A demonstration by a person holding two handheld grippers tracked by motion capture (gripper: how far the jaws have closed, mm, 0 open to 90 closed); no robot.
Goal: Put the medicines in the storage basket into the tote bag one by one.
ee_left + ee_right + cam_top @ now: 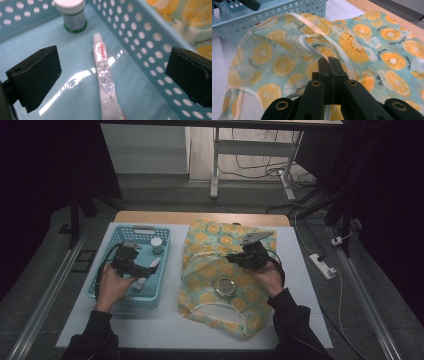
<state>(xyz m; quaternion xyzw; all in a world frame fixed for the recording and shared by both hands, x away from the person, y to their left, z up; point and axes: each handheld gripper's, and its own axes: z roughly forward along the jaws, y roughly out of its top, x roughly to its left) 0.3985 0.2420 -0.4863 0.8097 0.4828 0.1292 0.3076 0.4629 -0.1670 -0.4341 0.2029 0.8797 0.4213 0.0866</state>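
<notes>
L gripper (110, 72) is hovering wide open over the tube (105, 77) in the basket (111, 296); R gripper (329, 62) is pinching, probably, the bag's (367, 50) strap. Next: lower, close.

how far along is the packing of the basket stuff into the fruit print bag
Done: a round tin already lies in the fruit-print bag.
In hand: the right hand-held gripper is shut on the bag's white strap, lifting the mouth, while the left hand-held gripper hangs open over the tube in the blue basket.
Left: the tube and the white-capped bottle remain in the basket.
</notes>
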